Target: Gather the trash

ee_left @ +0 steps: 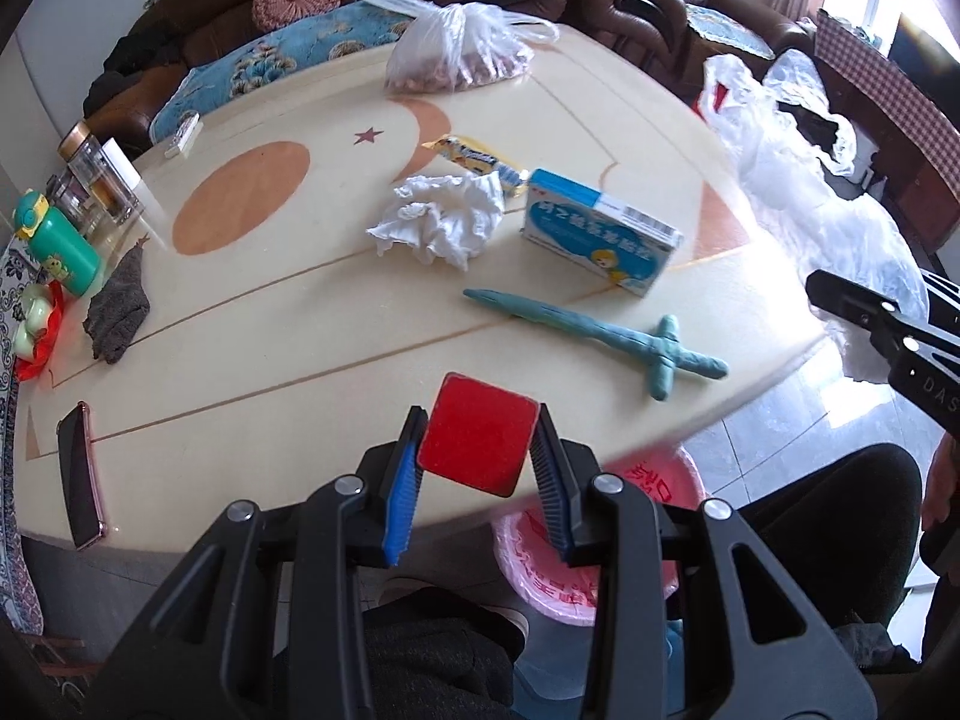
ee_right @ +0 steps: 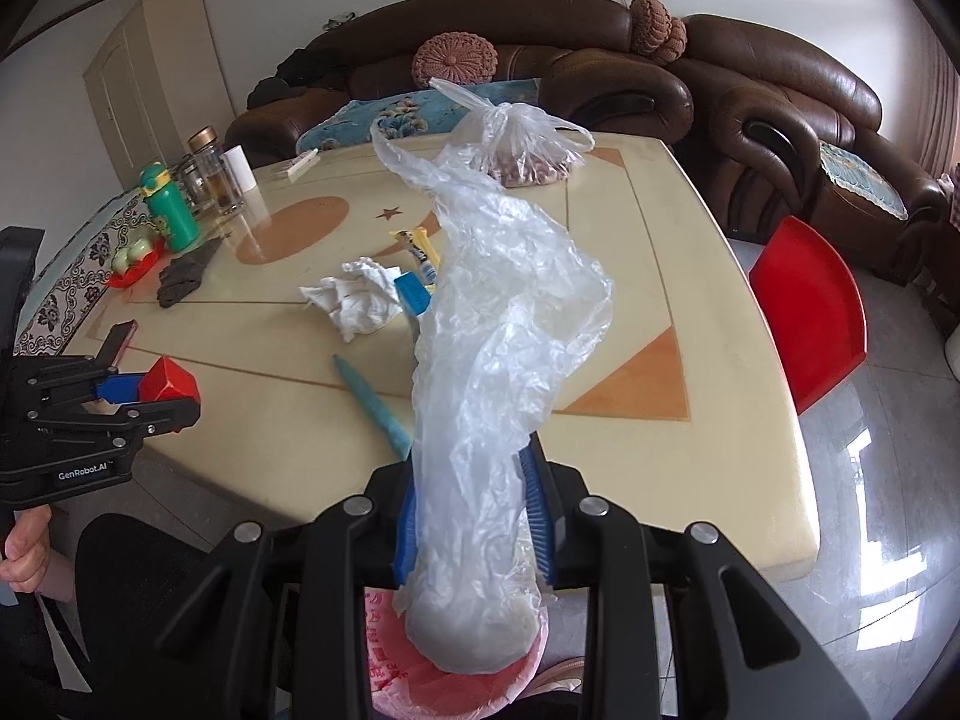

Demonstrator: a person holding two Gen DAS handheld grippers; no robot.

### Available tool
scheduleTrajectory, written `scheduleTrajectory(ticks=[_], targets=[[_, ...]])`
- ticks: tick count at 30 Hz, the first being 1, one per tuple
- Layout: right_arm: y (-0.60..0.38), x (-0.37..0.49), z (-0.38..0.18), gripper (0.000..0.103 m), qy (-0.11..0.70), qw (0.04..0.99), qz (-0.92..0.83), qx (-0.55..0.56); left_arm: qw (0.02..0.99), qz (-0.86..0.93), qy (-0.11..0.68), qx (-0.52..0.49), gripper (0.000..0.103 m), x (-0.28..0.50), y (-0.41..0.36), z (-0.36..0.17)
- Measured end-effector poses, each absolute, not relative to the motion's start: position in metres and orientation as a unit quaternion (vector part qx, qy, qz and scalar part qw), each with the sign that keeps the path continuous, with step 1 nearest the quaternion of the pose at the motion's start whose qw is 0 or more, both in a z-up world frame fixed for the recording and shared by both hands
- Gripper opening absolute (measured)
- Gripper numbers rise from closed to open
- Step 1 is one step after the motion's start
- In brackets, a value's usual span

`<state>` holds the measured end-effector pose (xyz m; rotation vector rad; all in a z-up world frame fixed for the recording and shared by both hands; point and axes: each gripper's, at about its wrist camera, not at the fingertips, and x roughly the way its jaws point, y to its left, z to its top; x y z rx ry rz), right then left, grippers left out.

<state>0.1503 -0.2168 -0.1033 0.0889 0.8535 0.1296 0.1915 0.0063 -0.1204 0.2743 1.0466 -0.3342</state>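
My left gripper [ee_left: 478,415] is shut on a red block [ee_left: 477,444], held above the near edge of the cream table [ee_left: 252,324]. It also shows in the right wrist view as the left gripper [ee_right: 153,391] with the red block [ee_right: 171,384]. My right gripper [ee_right: 471,468] is shut on a crumpled clear plastic bag [ee_right: 504,324] that billows upward. A pink-lined bin [ee_right: 456,681] sits just below it, also seen under the table edge as the bin [ee_left: 606,546]. On the table lie a crumpled tissue [ee_left: 438,222], a blue medicine box [ee_left: 600,234], a snack wrapper [ee_left: 474,159] and a teal clay sword [ee_left: 600,336].
A tied bag of nuts [ee_left: 462,54] stands at the table's far side. At the left are a green bottle [ee_left: 60,246], glass jars [ee_left: 99,180], a dark cloth [ee_left: 117,306] and a phone [ee_left: 81,480]. A red chair [ee_right: 810,306] stands right of the table, with a brown sofa [ee_right: 600,60] behind.
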Motion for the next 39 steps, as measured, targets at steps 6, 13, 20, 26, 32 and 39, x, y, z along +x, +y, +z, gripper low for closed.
scheduleTrajectory(ticks=[6, 13, 20, 26, 32, 39], targets=[[-0.206, 0.124, -0.095, 0.029, 0.410, 0.909, 0.070, 0.035, 0.845, -0.175, 0.486, 0.136, 0.035, 0.166, 0.000, -0.112], [-0.197, 0.094, -0.104, 0.029, 0.421, 0.903, 0.080, 0.031, 0.837, -0.192, 0.492, 0.146, 0.035, 0.136, -0.010, -0.119], [-0.194, 0.072, -0.116, 0.029, 0.432, 0.897, 0.086, 0.029, 0.828, -0.203, 0.501, 0.151, 0.035, 0.116, -0.019, -0.134], [-0.188, 0.058, -0.129, 0.029, 0.446, 0.890, 0.095, 0.017, 0.817, -0.218, 0.508, 0.162, 0.035, 0.102, -0.030, -0.150], [-0.184, 0.053, -0.142, 0.029, 0.461, 0.881, 0.103, 0.010, 0.809, -0.223, 0.517, 0.168, 0.035, 0.097, -0.037, -0.162], [-0.178, 0.051, -0.153, 0.029, 0.476, 0.872, 0.114, 0.002, 0.800, -0.227, 0.528, 0.174, 0.035, 0.093, -0.042, -0.176]])
